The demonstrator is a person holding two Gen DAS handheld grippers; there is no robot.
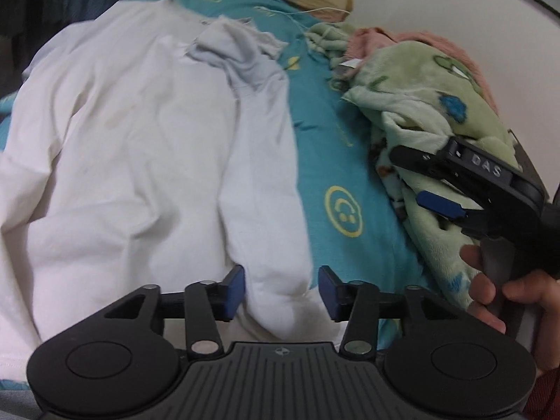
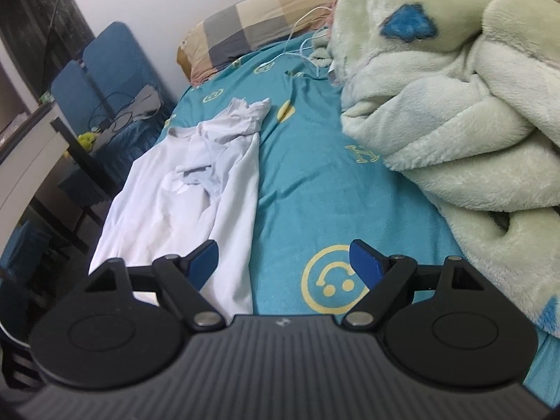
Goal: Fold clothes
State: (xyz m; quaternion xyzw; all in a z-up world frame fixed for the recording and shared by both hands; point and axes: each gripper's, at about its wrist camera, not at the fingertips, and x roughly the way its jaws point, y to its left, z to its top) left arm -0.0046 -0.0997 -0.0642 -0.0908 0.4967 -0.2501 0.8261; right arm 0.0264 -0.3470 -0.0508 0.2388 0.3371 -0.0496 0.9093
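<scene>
A white shirt (image 1: 140, 147) lies spread on the teal bed sheet (image 1: 325, 133), with a sleeve or side folded inward along its right edge. It also shows in the right wrist view (image 2: 182, 196). My left gripper (image 1: 281, 292) is open, its blue pads (image 1: 233, 290) on either side of the shirt's near right fold, not closed on it. My right gripper (image 2: 283, 262) is open and empty above the sheet, to the right of the shirt. It appears in the left wrist view (image 1: 420, 178) over the blanket, held by a hand.
A rumpled green fleece blanket (image 2: 455, 105) is piled along the right side of the bed. A checked pillow (image 2: 259, 21) and a white cable lie at the head. Blue chairs (image 2: 105, 70) and a dark table stand left of the bed.
</scene>
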